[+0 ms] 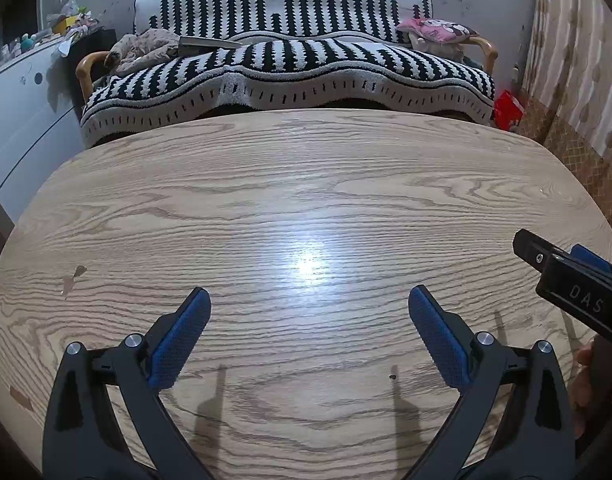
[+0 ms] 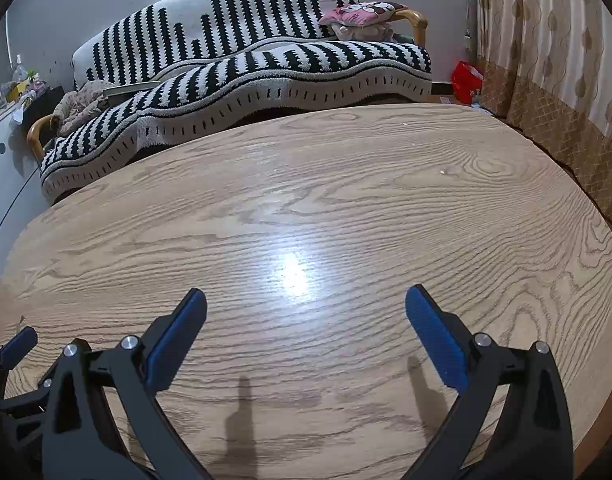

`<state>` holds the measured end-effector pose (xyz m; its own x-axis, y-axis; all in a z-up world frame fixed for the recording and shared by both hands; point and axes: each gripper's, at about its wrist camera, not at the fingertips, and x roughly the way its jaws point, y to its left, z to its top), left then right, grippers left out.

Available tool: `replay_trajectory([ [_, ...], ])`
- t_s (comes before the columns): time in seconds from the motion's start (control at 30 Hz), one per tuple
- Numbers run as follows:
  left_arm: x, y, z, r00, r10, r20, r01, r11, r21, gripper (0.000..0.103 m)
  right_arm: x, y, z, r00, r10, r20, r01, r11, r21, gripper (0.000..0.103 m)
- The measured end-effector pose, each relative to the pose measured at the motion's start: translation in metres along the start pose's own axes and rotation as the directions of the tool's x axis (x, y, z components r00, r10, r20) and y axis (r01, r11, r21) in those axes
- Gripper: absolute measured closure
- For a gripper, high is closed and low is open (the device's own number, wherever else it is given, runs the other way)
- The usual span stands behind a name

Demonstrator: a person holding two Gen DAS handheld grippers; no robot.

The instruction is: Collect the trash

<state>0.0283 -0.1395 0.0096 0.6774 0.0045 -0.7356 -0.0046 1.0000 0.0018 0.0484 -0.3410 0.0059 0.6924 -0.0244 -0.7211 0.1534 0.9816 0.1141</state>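
I hold both grippers over the worktop (image 1: 306, 184), left gripper (image 1: 309, 304) and right gripper (image 2: 306, 306) with jaws spread, empty. No trash visible ahead of either; a small pale speck (image 2: 442, 172) at the right view's upper right lies nearer my right.

The left gripper (image 1: 309, 300) hangs above the wood-grain counter (image 1: 306, 200), blue pads (image 1: 178, 344) spread wide with nothing between them. The right gripper (image 1: 574, 276) enters at the right edge, held by a hand (image 1: 586, 384). Beyond the counter stands a striped sofa (image 1: 290, 68) carrying a pink cushion (image 1: 438, 30).
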Motion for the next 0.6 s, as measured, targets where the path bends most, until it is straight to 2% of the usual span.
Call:
replay_trajectory([
  [0.6, 0.0024, 0.0070, -0.0008, 1.000, -0.012, -0.014, 0.012, 1.000, -0.027, 0.007, 0.0033, 0.0010, -0.0016, 1.000, -0.023, -0.011, 0.023, 1.000, -0.014, 0.007],
])
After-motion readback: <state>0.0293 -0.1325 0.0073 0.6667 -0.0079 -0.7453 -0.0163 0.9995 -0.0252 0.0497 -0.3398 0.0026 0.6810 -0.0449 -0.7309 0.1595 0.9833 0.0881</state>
